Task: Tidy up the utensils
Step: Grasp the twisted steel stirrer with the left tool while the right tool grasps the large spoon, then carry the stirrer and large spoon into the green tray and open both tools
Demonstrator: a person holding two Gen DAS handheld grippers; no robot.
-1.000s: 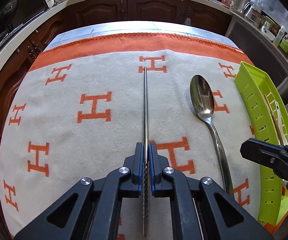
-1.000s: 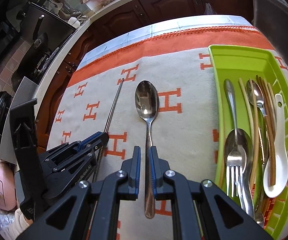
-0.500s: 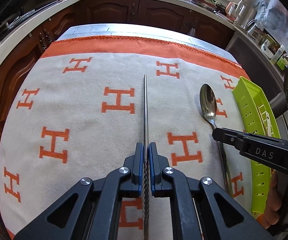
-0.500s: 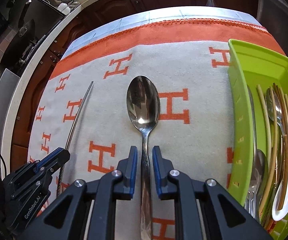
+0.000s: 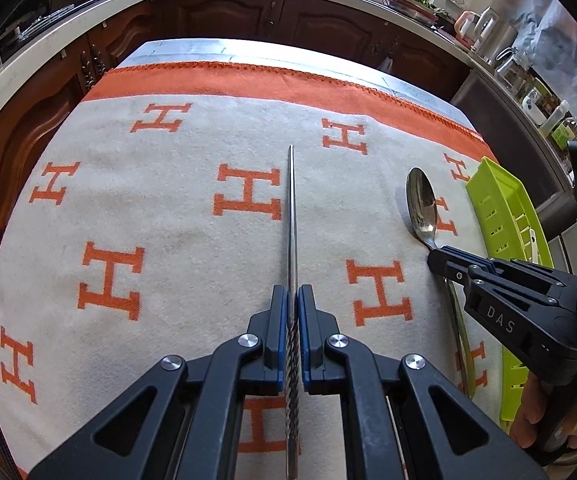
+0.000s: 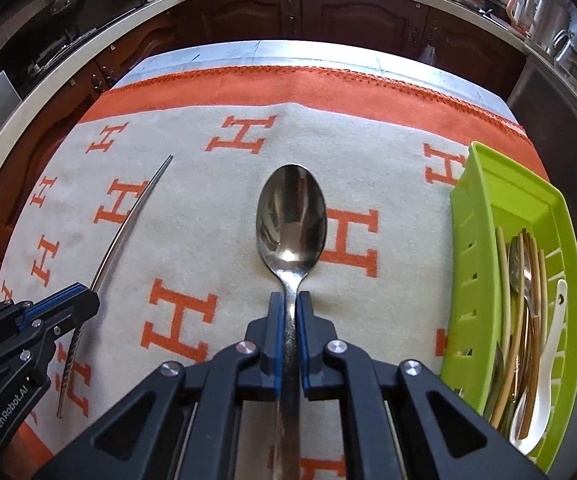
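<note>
— How many utensils lay loose on the cream blanket with orange H marks (image 5: 136, 216)?

— Two: one slim steel chopstick (image 5: 293, 216) and one shiny steel spoon (image 6: 291, 220).

— And the jaws?

— The left gripper (image 5: 293, 300) was clamped on the chopstick; the right gripper (image 6: 290, 304) had just closed on the spoon's neck. One lime-green plastic tray (image 6: 476, 216) at the right held more cutlery.
</note>
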